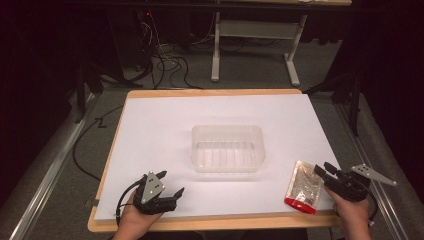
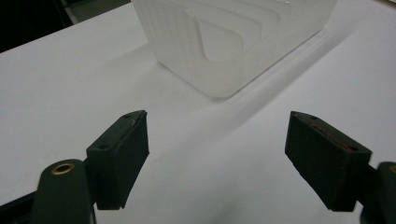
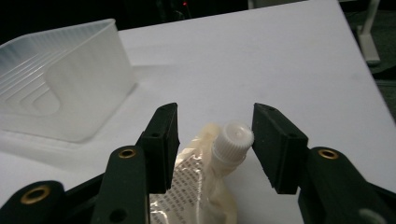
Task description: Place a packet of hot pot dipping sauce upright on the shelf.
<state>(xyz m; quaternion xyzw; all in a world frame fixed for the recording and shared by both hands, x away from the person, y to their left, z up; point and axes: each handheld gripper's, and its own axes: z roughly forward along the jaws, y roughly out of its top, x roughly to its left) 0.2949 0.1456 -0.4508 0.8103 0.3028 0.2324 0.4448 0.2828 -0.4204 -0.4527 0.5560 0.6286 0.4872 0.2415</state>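
Observation:
A clear spouted pouch [image 1: 303,186] with a red bottom edge lies near the table's front right edge. My right gripper [image 1: 322,168] is at the pouch's top end. In the right gripper view the gripper [image 3: 215,135] has the pouch [image 3: 201,186] between its jaws. The white screw cap [image 3: 234,140] touches the right pad and the crumpled shoulder lies against the left pad. My left gripper [image 1: 171,182] rests at the front left, open, with bare white table between its jaws [image 2: 217,154]. A translucent plastic tub [image 1: 227,129] stands mid-table, apart from both grippers.
The tub [image 2: 187,42] stands just ahead of the left gripper and to the left of the right gripper [image 3: 84,88]. A white sheet [image 1: 165,125] covers the wooden table. Cables and a desk frame [image 1: 216,50] stand on the floor beyond the far edge.

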